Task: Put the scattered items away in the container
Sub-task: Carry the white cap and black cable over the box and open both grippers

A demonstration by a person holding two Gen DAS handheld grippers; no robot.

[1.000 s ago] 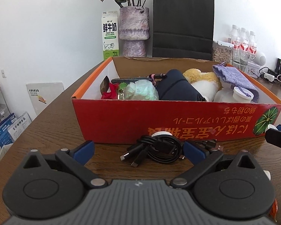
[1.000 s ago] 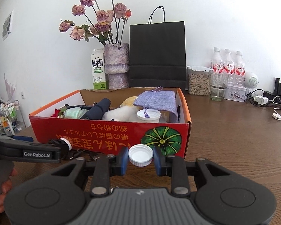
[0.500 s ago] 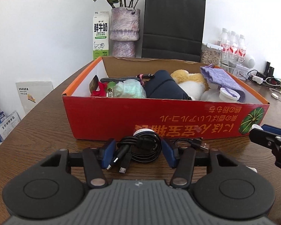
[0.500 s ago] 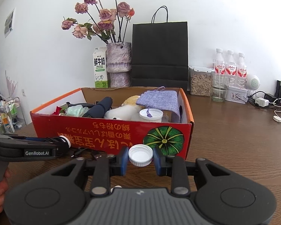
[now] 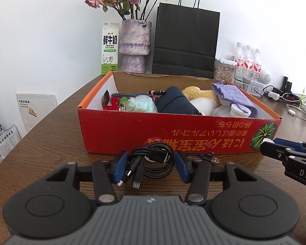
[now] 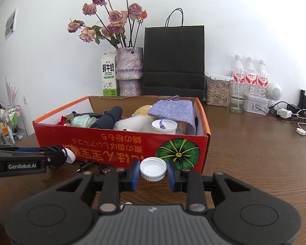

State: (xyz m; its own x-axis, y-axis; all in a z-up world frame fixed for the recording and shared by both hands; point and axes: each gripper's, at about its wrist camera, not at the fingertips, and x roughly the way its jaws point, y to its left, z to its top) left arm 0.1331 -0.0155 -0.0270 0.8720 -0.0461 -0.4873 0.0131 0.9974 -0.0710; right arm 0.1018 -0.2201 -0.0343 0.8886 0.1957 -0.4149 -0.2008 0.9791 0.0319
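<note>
The container is a red cardboard box [image 5: 173,130] on the brown table, also in the right wrist view [image 6: 120,140]. It holds a purple pouch [image 6: 173,110], a plush toy, a dark roll, a white jar and other small items. My left gripper [image 5: 151,164] is shut on a coiled black USB cable bundle [image 5: 153,159] and holds it just in front of the box's near wall. One cable end [image 5: 211,158] trails on the table. My right gripper [image 6: 153,173] is shut on a white bottle cap [image 6: 153,168], near the box's front right corner.
Behind the box stand a milk carton [image 5: 110,49], a vase of dried roses [image 5: 135,45] and a black paper bag [image 5: 185,42]. At the back right are water bottles [image 6: 248,75], a jar of seeds, a glass and chargers with cables [image 6: 302,130].
My left gripper closed on the cable bundle and lifted it slightly off the table. My right gripper kept hold of the cap and rose a little toward the box.
</note>
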